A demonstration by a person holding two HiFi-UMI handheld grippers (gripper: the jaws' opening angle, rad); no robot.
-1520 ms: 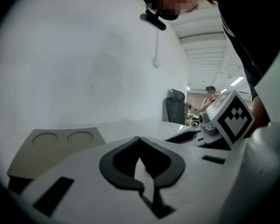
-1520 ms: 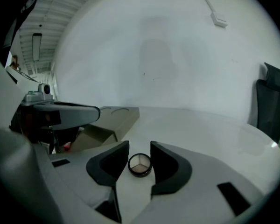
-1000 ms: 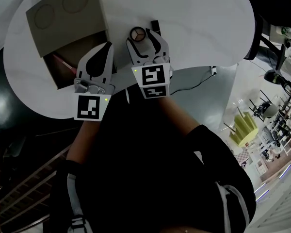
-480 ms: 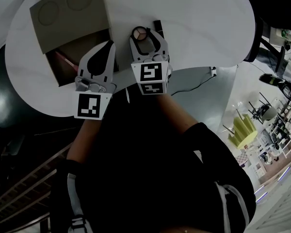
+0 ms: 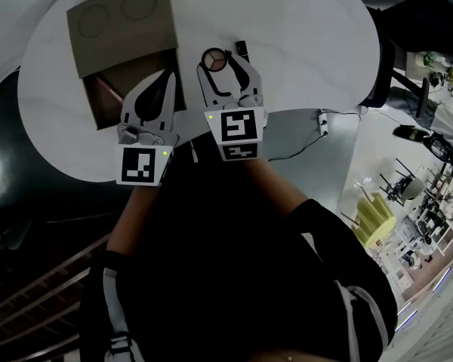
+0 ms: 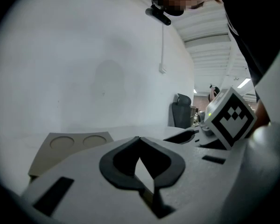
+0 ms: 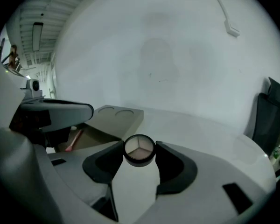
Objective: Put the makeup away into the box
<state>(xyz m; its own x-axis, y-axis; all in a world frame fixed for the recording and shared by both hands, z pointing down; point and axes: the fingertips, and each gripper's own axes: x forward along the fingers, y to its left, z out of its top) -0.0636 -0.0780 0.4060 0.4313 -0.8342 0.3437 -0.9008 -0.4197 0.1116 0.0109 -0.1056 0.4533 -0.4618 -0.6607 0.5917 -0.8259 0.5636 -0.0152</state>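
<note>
Grips a round eyeshadow compact between the pads of the right hand-held gripper, having just narrowed its jaws onto it. Holds it over the white worktop, just right of the open cardboard box. Holds the left hand-held gripper closed, empty, at the box's near edge. Shows a pink brush inside the box.
</note>
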